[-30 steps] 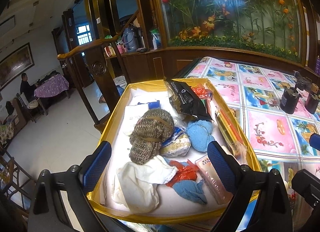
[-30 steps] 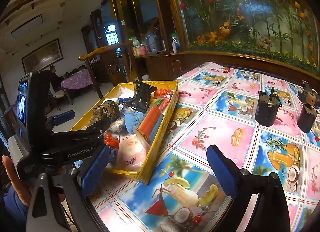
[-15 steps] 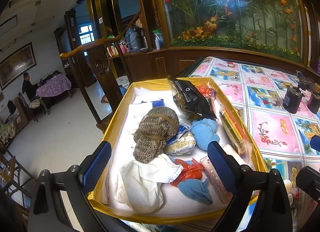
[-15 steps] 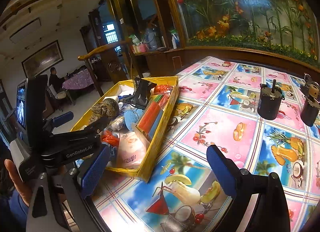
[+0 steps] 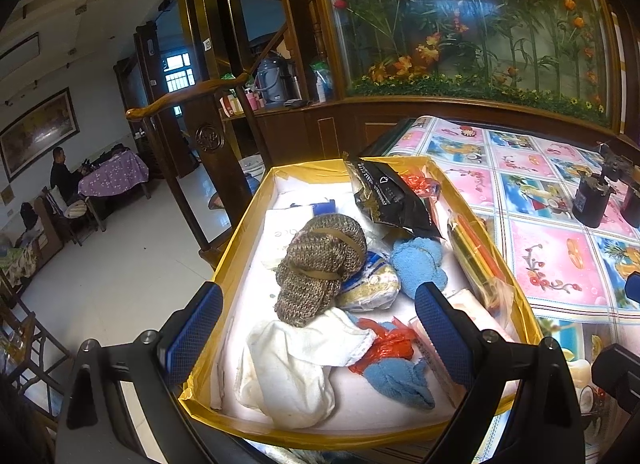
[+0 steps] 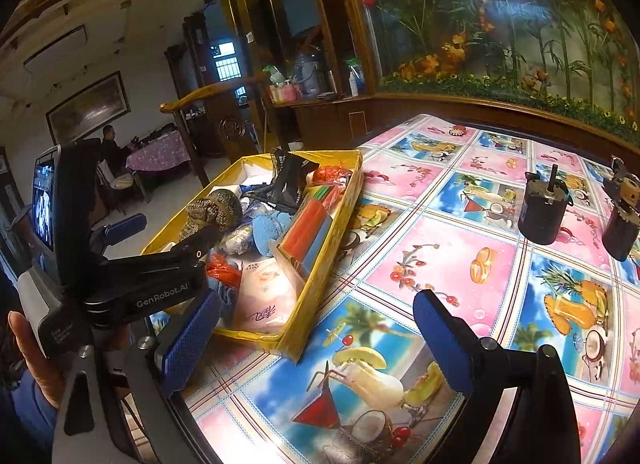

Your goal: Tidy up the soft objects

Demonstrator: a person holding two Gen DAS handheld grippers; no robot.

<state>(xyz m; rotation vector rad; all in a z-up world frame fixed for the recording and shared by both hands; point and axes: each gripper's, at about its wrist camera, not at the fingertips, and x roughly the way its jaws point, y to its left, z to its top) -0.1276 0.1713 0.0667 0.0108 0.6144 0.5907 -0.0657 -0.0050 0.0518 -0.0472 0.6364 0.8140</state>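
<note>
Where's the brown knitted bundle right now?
In the left wrist view, the brown knitted bundle lies mid-box in the yellow-rimmed box, above the white cloth, left of the blue fuzzy cloth.

On my left gripper (image 6: 124,224), seen from the right wrist camera, the black arm bears white lettering: "GenRobot.AI". A small white label lower on the same housing is too blurred to read. In the yellow box (image 6: 320,264), near its front edge, a pink packet (image 6: 264,296) carries a handwritten-style mark I cannot make out. The black pouch (image 5: 384,200) at the far edge shows white print, illegible.
</note>
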